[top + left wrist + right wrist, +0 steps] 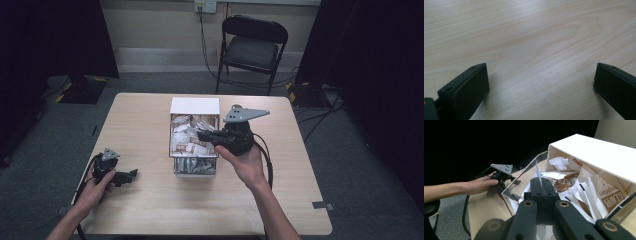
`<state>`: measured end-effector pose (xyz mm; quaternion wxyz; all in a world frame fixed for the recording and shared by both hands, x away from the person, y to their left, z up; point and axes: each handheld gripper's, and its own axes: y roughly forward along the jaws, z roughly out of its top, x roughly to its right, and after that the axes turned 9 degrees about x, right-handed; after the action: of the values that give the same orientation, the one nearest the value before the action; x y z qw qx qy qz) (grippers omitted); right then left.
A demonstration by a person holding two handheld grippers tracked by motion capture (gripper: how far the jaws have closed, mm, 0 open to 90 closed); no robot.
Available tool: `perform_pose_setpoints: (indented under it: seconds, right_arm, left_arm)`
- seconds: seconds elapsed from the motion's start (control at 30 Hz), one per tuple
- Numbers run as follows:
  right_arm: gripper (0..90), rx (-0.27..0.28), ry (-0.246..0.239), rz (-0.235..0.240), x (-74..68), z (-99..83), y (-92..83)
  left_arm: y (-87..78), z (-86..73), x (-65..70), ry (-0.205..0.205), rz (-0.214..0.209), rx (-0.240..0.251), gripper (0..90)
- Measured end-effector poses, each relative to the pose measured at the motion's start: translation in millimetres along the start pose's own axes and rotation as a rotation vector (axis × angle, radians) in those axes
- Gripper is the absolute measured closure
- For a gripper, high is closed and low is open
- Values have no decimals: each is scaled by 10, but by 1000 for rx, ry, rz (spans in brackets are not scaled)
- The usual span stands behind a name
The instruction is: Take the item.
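Observation:
A white box point(195, 105) stands mid-table with a clear-walled bin point(172, 145) in front of it, full of white and brown paper packets point(186, 147). My right gripper point(201, 134) reaches into the bin from the right. Its jaws are shut, and the thin edge of a white packet point(538, 171) sticks up from between them, above the other packets point(596, 195). My left gripper point(131, 174) rests on the table near the front left, held by a hand. In the left gripper view its jaws stand wide apart over bare wood point(541, 50), with nothing between them. It also shows far off, as the left gripper point(502, 173), in the right gripper view.
The wooden table point(150, 120) has bare room left and right of the box. A black folding chair point(252, 47) stands behind the far edge. Dark curtains hang at both sides, and cables lie on the grey floor.

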<state>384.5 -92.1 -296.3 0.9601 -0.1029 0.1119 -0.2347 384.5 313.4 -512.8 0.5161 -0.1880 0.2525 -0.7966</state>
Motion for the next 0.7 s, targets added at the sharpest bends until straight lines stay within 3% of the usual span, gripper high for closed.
perform_pose_setpoints:
  seconds: [0.7]
  right_arm:
    - [900, 69, -17, -35, -44, 160, -351]
  left_arm:
    - [0, 0, 1, -1, 0, 0, 0]
